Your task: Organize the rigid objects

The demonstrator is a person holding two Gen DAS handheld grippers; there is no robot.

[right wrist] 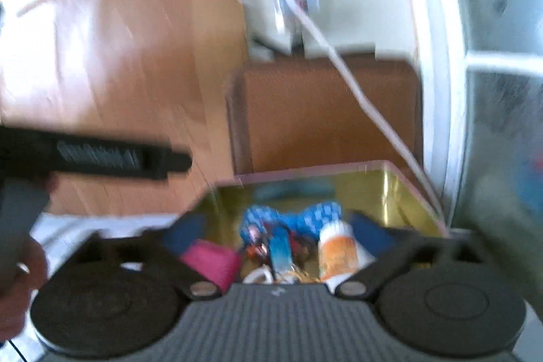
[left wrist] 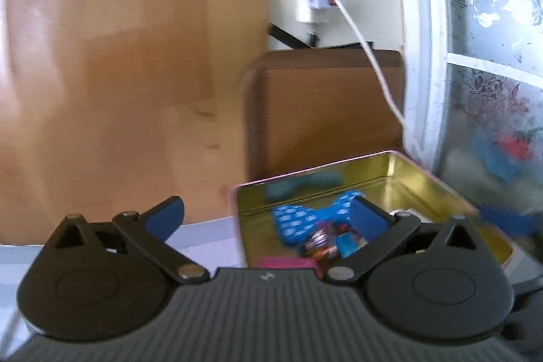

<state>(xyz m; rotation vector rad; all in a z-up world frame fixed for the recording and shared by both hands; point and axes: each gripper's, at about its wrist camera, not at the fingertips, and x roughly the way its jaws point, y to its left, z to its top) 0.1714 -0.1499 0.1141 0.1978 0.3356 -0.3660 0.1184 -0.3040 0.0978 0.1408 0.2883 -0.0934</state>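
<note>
An open tin box (left wrist: 417, 168) with a gold inside and a pink rim stands on the pale table; it also shows in the right wrist view (right wrist: 400, 189). Inside lie a blue polka-dot bow (left wrist: 298, 219), small colourful packets (left wrist: 325, 243), a pink object (right wrist: 212, 262) and a white-and-orange bottle (right wrist: 337, 251). My left gripper (left wrist: 266, 217) is open and empty, its right finger over the box's near-left corner. My right gripper (right wrist: 278, 231) is open and empty, above the box's near edge. Both views are blurred.
A brown chair back (left wrist: 325, 111) stands behind the box, with a white cable (left wrist: 359, 33) hanging across it. A wooden panel (left wrist: 118, 73) is at the left and a white-framed patterned glass door (left wrist: 492, 56) at the right. The left gripper's body (right wrist: 101, 156) crosses the right wrist view.
</note>
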